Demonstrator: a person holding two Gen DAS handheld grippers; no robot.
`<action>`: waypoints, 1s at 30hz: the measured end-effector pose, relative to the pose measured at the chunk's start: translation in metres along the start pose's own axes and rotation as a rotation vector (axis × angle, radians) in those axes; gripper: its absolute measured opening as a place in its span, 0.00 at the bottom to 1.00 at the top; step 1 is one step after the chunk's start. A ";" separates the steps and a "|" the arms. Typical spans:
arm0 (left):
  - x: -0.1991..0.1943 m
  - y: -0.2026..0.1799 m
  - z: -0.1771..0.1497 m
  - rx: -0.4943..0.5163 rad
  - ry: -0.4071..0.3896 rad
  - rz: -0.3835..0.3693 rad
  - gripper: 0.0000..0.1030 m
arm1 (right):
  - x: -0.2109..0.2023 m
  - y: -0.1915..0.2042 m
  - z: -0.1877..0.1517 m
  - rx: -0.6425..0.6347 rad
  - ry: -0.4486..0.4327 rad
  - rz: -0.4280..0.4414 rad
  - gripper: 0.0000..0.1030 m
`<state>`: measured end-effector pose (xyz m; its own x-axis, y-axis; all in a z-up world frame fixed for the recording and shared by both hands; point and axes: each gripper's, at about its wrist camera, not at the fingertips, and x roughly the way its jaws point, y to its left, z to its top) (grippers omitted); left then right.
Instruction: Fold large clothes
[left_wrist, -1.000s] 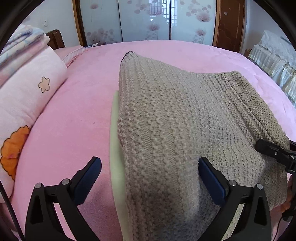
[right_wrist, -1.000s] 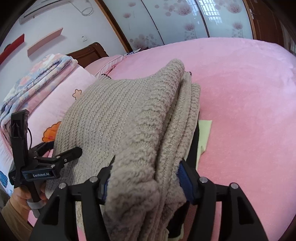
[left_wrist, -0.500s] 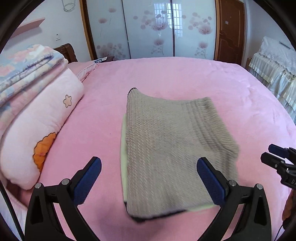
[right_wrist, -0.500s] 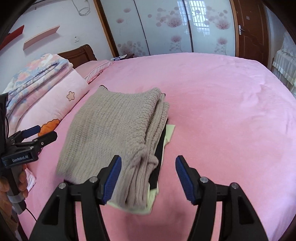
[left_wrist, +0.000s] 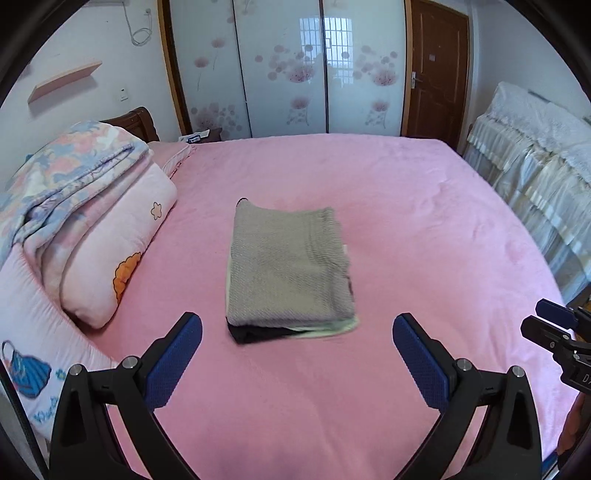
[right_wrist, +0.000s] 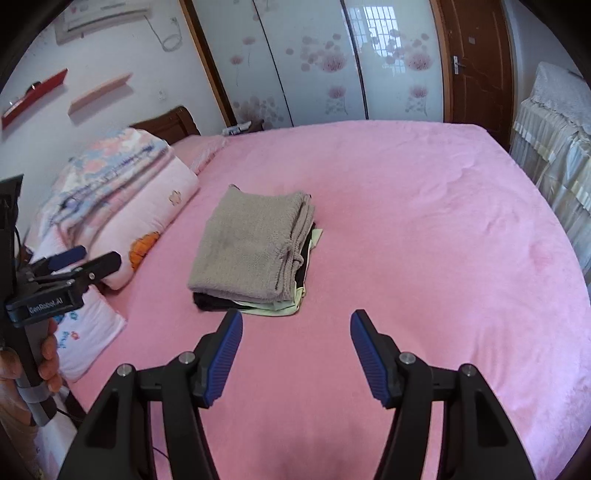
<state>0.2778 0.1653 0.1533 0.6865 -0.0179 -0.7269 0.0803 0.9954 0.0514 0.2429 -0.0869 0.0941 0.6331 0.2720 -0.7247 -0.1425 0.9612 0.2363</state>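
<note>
Both claws (left_wrist: 297, 354) short of sweater (left_wrist: 288, 266)

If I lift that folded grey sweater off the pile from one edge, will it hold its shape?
Probably not. The grey sweater is thick, soft knit folded in loose layers, so it would likely sag and unfold. It looks bulky rather than slippery, and might drag the dark garment beneath.

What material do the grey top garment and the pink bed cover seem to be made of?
Grey top garment: apparently knitted yarn, matte, perhaps wool or acrylic; ribbed stitch rows and thick rolled folds show. Pink bed cover: apparently plush fleece, soft, with a slight sheen; fuzzy nap with brushed patches shows.
</note>
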 end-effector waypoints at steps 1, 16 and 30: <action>-0.017 -0.007 -0.004 -0.002 -0.004 -0.017 1.00 | -0.017 0.000 -0.003 -0.002 -0.006 -0.005 0.59; -0.185 -0.101 -0.115 -0.033 -0.127 -0.071 1.00 | -0.160 -0.014 -0.106 -0.018 -0.068 -0.047 0.60; -0.179 -0.146 -0.228 -0.103 -0.142 -0.059 1.00 | -0.194 -0.033 -0.208 0.037 -0.190 -0.188 0.74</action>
<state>-0.0220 0.0447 0.1197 0.7787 -0.0821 -0.6220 0.0537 0.9965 -0.0644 -0.0333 -0.1622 0.0925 0.7778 0.0715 -0.6244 0.0171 0.9907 0.1348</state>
